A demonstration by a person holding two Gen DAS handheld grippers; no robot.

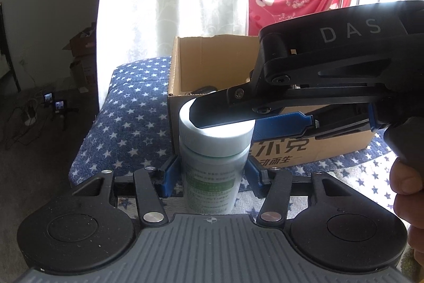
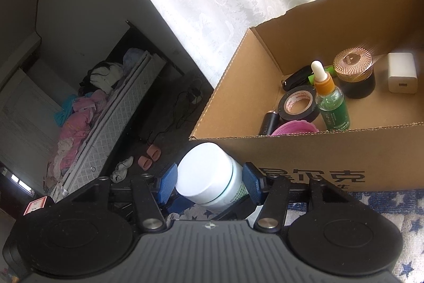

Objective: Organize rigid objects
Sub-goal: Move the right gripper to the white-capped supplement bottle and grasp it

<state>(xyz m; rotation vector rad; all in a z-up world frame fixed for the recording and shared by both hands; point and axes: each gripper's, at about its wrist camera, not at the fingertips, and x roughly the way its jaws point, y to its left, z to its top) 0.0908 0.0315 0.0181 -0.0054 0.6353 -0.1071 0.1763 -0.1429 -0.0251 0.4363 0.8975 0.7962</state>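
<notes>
Both grippers, left gripper (image 1: 210, 173) and right gripper (image 2: 210, 181), pinch the white-capped plastic bottle (image 1: 212, 150) at lower centre; one should release before lifting into the brown cardboard box (image 2: 312, 147).

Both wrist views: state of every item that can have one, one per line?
Bottle: upright, capped, outside the box, held by both tools.
Left tool: shut on the bottle's body.
Right tool: shut on the bottle's cap.
Box: open, holding items.
Dropper bottle: upright, capped, in the box.
Jar: upright, lid on.
Tape roll: lying flat.
</notes>
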